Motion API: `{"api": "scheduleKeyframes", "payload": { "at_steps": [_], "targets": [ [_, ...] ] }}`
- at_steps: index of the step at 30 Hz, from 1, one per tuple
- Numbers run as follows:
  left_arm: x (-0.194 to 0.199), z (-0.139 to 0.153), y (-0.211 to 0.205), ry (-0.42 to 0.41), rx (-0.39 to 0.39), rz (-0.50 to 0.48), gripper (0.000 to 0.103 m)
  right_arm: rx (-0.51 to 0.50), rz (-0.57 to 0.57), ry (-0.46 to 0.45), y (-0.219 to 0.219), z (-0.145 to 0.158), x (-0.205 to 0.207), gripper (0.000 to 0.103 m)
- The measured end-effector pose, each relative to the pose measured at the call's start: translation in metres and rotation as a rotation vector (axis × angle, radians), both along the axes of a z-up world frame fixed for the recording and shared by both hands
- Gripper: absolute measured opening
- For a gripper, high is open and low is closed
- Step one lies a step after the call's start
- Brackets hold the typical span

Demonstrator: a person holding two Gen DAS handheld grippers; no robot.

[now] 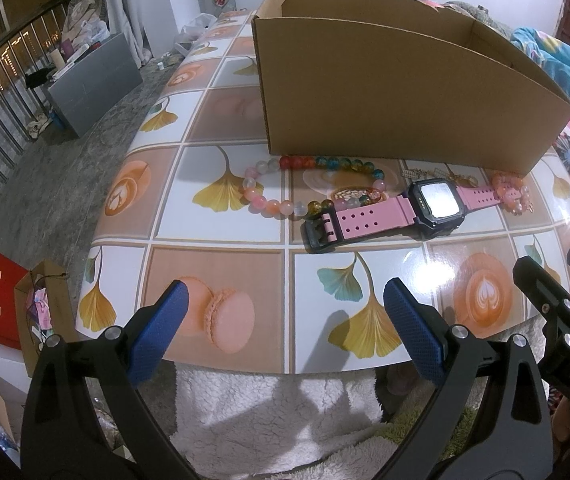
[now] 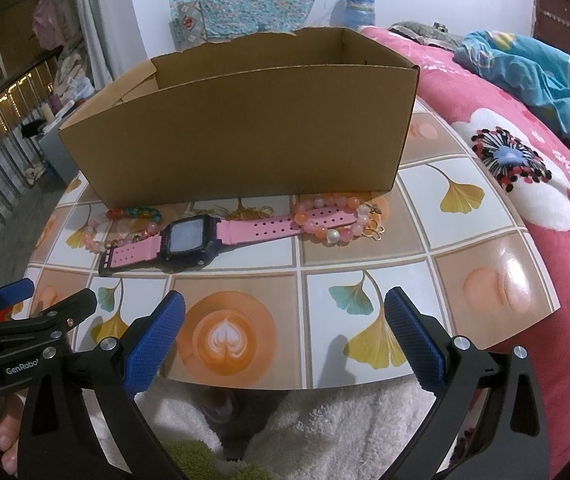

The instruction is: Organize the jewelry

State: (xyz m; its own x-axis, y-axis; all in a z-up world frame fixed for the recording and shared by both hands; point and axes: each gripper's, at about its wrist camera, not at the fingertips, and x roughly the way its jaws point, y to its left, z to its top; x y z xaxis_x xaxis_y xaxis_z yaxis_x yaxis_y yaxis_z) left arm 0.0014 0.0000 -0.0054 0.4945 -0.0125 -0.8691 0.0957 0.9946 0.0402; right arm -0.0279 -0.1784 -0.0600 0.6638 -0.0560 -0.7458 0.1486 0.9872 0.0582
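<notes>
Between my left fingers (image 1: 285, 332) and my right fingers (image 2: 285, 332), both spread wide and empty, only the counter (image 2: 445, 256) edge shows. Just beyond them lies the pink watch (image 2: 189, 240), its strap ends overlapping the multicolored bead bracelet (image 1: 317, 184) and peach bead bracelet (image 2: 333, 220). Behind stands the cardboard box (image 1: 397, 92); nothing seems stowed yet, I judge.

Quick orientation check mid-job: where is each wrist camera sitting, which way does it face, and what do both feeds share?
Left wrist: behind the open left tool at the table's near edge, facing the cardboard box; the right tool shows at its right.
Right wrist: behind the open right tool, facing the same box; the left tool and a bare foot show at left.
Shared: the pink watch, beaded bracelets, box and tiled tabletop.
</notes>
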Motion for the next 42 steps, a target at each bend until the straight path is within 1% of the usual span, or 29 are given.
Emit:
{"api": "scheduleKeyframes", "payload": {
  "at_steps": [10, 13, 15, 17, 19, 20, 22, 23, 25, 27, 30, 31, 33, 34, 35, 36, 37, 39, 40, 42],
  "targets": [
    [-0.001, -0.004, 0.009, -0.011, -0.002, -0.006, 0.095, -0.022, -0.005, -0.026, -0.007, 0.004, 0.001, 0.097],
    [0.001, -0.007, 0.016, -0.001, -0.011, -0.015, 0.095, -0.039, 0.037, -0.051, -0.009, 0.008, 0.003, 0.097],
    [0.005, -0.008, 0.019, 0.009, -0.018, -0.026, 0.095, -0.054, 0.104, -0.075, -0.006, 0.012, 0.006, 0.097],
    [0.007, -0.008, 0.021, 0.003, -0.007, -0.044, 0.095, -0.068, 0.193, -0.099, -0.001, 0.016, 0.010, 0.097],
    [0.007, -0.008, 0.021, -0.010, -0.002, -0.074, 0.095, -0.081, 0.311, -0.111, 0.008, 0.019, 0.017, 0.097],
    [0.007, -0.008, 0.022, -0.018, -0.012, -0.086, 0.095, -0.084, 0.366, -0.111, 0.011, 0.020, 0.021, 0.097],
    [0.007, -0.006, 0.025, -0.035, -0.046, -0.107, 0.095, -0.120, 0.493, -0.104, 0.024, 0.020, 0.031, 0.097],
    [0.007, -0.006, 0.027, -0.044, -0.076, -0.121, 0.095, -0.127, 0.537, -0.100, 0.027, 0.019, 0.035, 0.097],
    [0.008, -0.005, 0.031, -0.049, -0.161, -0.151, 0.095, -0.156, 0.618, -0.083, 0.035, 0.017, 0.047, 0.094],
    [0.009, -0.004, 0.036, -0.050, -0.227, -0.149, 0.095, -0.179, 0.697, -0.065, 0.046, 0.013, 0.055, 0.090],
    [0.008, -0.001, 0.045, -0.087, -0.344, -0.145, 0.095, -0.211, 0.793, -0.022, 0.059, 0.005, 0.065, 0.084],
    [0.009, -0.002, 0.048, -0.088, -0.368, -0.145, 0.095, -0.221, 0.811, -0.011, 0.063, 0.002, 0.065, 0.082],
    [0.013, -0.004, 0.050, -0.087, -0.409, -0.145, 0.095, -0.250, 0.849, 0.032, 0.068, -0.007, 0.071, 0.074],
    [0.016, -0.006, 0.050, -0.090, -0.418, -0.148, 0.095, -0.263, 0.860, 0.052, 0.069, -0.011, 0.075, 0.072],
    [0.015, -0.006, 0.050, -0.097, -0.428, -0.156, 0.095, -0.266, 0.868, 0.071, 0.067, -0.014, 0.077, 0.066],
    [0.015, -0.007, 0.050, -0.104, -0.433, -0.164, 0.095, -0.267, 0.878, 0.094, 0.065, -0.018, 0.080, 0.062],
    [0.016, -0.007, 0.048, -0.116, -0.422, -0.175, 0.095, -0.277, 0.881, 0.105, 0.066, -0.020, 0.082, 0.061],
    [0.015, -0.005, 0.043, -0.146, -0.381, -0.202, 0.095, -0.278, 0.889, 0.113, 0.065, -0.022, 0.084, 0.053],
    [0.013, -0.003, 0.042, -0.160, -0.361, -0.209, 0.095, -0.272, 0.891, 0.120, 0.063, -0.022, 0.086, 0.052],
    [0.011, 0.001, 0.037, -0.187, -0.298, -0.230, 0.095, -0.229, 0.900, 0.138, 0.058, -0.021, 0.090, 0.051]
  ]
}}
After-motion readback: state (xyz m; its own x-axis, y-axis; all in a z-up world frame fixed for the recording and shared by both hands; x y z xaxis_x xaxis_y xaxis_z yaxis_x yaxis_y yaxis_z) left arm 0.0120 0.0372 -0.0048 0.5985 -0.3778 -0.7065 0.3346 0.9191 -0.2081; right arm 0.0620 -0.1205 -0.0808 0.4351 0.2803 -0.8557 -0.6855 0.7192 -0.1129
